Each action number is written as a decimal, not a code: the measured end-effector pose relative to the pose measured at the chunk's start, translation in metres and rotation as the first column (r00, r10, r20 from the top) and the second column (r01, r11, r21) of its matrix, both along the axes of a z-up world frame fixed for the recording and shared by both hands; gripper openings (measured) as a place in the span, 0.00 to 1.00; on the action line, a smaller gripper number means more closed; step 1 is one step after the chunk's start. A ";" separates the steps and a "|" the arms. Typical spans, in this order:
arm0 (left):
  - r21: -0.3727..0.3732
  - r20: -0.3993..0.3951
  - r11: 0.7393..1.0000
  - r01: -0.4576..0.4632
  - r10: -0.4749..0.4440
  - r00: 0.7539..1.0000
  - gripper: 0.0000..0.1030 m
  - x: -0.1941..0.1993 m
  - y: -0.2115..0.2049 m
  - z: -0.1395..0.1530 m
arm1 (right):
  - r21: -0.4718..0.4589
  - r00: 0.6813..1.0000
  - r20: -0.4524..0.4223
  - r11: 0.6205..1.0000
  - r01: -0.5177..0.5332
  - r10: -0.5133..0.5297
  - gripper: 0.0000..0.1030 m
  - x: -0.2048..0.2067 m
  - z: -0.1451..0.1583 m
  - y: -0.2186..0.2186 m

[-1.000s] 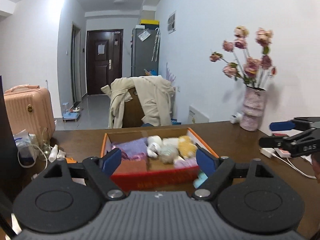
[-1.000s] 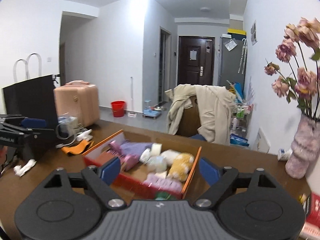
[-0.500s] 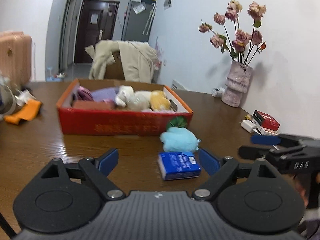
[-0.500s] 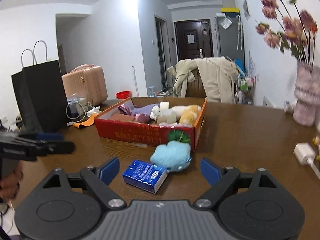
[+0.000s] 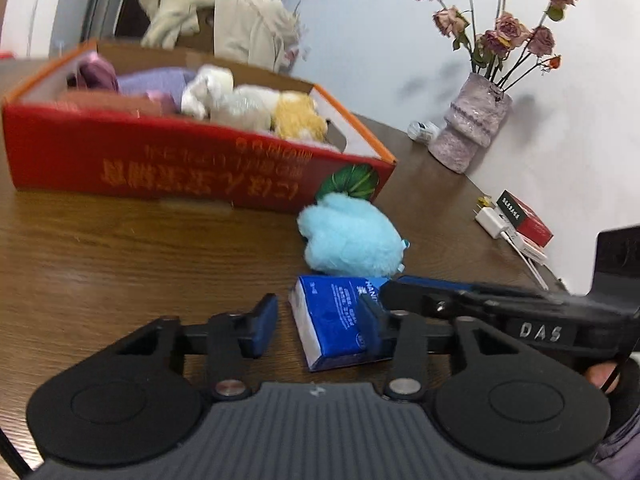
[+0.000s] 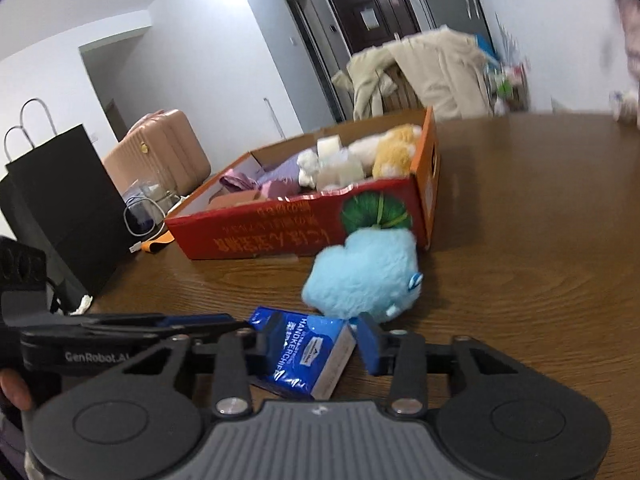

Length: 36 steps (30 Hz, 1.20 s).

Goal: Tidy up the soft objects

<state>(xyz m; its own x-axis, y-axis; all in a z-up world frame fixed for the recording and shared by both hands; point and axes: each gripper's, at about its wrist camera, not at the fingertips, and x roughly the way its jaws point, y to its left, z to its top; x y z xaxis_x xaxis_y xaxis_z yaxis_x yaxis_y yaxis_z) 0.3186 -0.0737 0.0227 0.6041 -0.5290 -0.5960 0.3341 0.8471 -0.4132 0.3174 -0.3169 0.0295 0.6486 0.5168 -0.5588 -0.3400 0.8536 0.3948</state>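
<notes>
A blue tissue pack [image 5: 332, 316] lies on the brown table in front of a light-blue plush toy [image 5: 352, 240]. Behind them stands a red cardboard box [image 5: 160, 168] holding several plush toys and cloths. My left gripper [image 5: 318, 328] hovers low over the pack's near end, jaws closing; its left finger stands clear of the pack. The right gripper [image 5: 394, 290] reaches in from the right to the pack's far corner. In the right wrist view the pack [image 6: 304, 344] shows between the closing jaws of the right gripper [image 6: 316, 344]; no pad visibly presses on it. The left gripper [image 6: 236, 324] enters from the left.
A vase of dried roses [image 5: 472, 128] stands by the wall at the right, with a white charger and a red packet [image 5: 524, 216] near it. A black paper bag [image 6: 60, 208] stands at the table's left. A coat-draped chair [image 6: 420, 68] is behind the table.
Both grippers came down from above the box to just over the table and tilted downward. Their jaws narrowed from wide open. The tissue pack and blue plush are now close in front.
</notes>
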 end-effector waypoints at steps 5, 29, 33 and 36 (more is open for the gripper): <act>-0.049 -0.010 0.999 0.022 -0.023 1.000 0.37 0.003 0.003 -0.008 | 0.046 1.000 -0.022 0.999 0.006 -0.005 0.30 0.003 -0.012 -0.002; -0.019 0.068 0.999 0.034 -0.033 0.997 0.33 -0.027 0.000 0.004 | 0.057 0.996 -0.015 0.994 0.088 -0.087 0.24 -0.024 -0.004 0.005; -0.064 0.131 0.998 0.020 -0.011 0.991 0.32 -0.033 0.019 0.031 | 0.058 0.992 0.049 0.992 0.110 -0.112 0.24 -0.037 0.024 0.019; -0.075 0.159 0.997 0.005 0.007 0.987 0.32 -0.014 0.039 0.060 | 0.051 0.988 0.124 0.995 0.082 -0.088 0.24 -0.020 0.054 0.036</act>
